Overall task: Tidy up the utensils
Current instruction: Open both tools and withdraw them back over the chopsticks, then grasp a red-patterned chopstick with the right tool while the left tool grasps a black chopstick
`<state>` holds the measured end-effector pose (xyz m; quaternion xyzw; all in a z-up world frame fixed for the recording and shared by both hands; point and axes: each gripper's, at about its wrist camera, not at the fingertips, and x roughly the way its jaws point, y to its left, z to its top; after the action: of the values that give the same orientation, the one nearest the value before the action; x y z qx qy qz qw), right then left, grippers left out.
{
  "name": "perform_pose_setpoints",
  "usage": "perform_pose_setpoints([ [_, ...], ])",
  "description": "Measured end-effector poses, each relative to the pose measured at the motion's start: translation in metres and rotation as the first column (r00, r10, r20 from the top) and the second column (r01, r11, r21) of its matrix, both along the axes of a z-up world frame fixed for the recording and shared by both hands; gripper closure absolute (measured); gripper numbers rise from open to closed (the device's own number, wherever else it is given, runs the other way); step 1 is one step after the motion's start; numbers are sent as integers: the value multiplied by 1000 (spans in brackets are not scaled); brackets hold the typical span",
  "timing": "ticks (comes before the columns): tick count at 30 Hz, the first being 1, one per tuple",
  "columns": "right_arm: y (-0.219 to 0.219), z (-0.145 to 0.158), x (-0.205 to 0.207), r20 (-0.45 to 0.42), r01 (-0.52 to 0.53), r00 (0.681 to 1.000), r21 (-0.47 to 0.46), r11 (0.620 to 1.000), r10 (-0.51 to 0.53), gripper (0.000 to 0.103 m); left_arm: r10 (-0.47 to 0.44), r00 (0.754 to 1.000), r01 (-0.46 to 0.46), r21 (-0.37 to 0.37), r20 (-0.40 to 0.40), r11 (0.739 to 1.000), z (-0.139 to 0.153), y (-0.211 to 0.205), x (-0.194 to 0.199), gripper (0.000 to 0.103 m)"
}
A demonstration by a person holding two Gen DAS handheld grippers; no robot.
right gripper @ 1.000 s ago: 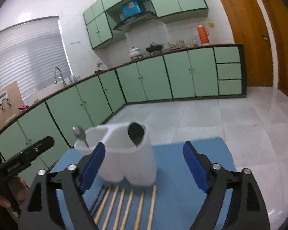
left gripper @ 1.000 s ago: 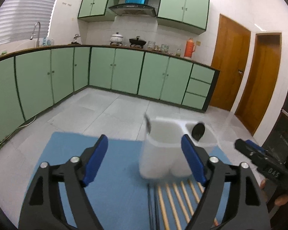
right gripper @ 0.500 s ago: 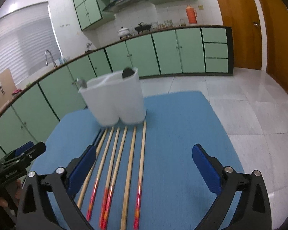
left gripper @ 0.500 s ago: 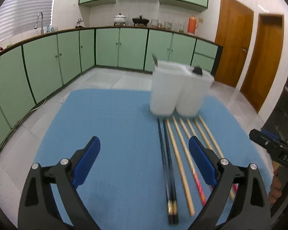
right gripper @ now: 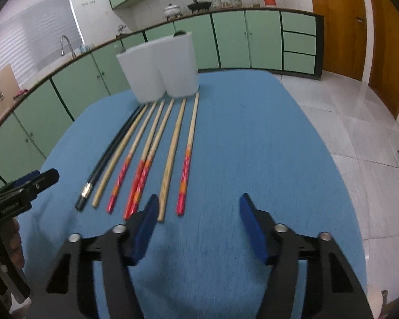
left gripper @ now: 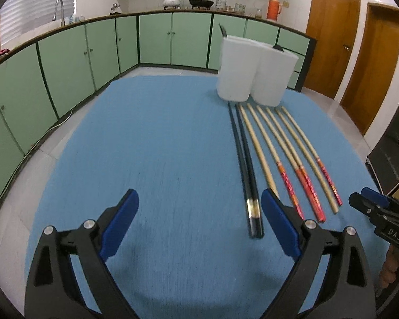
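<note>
A white two-compartment utensil holder [left gripper: 255, 71] [right gripper: 162, 66] stands upright at the far end of a blue mat [left gripper: 159, 146] [right gripper: 252, 146], with utensil tips showing above its rim. Several chopsticks lie side by side in front of it: a black pair [left gripper: 246, 164] [right gripper: 111, 146] and wooden ones with red ends [left gripper: 290, 156] [right gripper: 167, 143]. My left gripper [left gripper: 199, 207] is open and empty, low over the mat's near end, left of the black pair's ends. My right gripper [right gripper: 198, 207] is open and empty, just right of the chopstick ends.
Green cabinets [left gripper: 93, 50] curve around the room behind the mat, with a sink tap [left gripper: 58, 5] on the counter. Wooden doors [left gripper: 329, 32] stand at the right. The tiled floor [right gripper: 359, 133] lies beyond the mat's right edge.
Both grippers have pulled back and tilted down from close to the holder to the near end of the mat. The chopsticks now show at full length. Both stay open.
</note>
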<state>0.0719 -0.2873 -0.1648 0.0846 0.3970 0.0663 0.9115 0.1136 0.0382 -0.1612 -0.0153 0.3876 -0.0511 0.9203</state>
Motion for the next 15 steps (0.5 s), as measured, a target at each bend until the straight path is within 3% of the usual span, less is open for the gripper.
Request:
perform_pose_setpoints([
  [2, 3, -3, -1, -14, -10, 1000, 3, 1000, 11, 60, 3, 1000, -3, 2, -10, 1000, -4, 0, -3, 14],
  [5, 7, -6, -2, -25, -35, 999, -1, 999, 35, 68, 0, 1000, 0, 5, -24, 1000, -7, -1, -6, 21],
  [8, 12, -7, -3, -36, -59, 998, -7, 998, 59, 75, -1, 1000, 1, 0, -31, 1000, -7, -4, -7, 21],
  [15, 16, -8, -3, -38, -59, 998, -35, 998, 58, 82, -5, 999, 5, -1, -46, 1000, -11, -10, -6, 23],
])
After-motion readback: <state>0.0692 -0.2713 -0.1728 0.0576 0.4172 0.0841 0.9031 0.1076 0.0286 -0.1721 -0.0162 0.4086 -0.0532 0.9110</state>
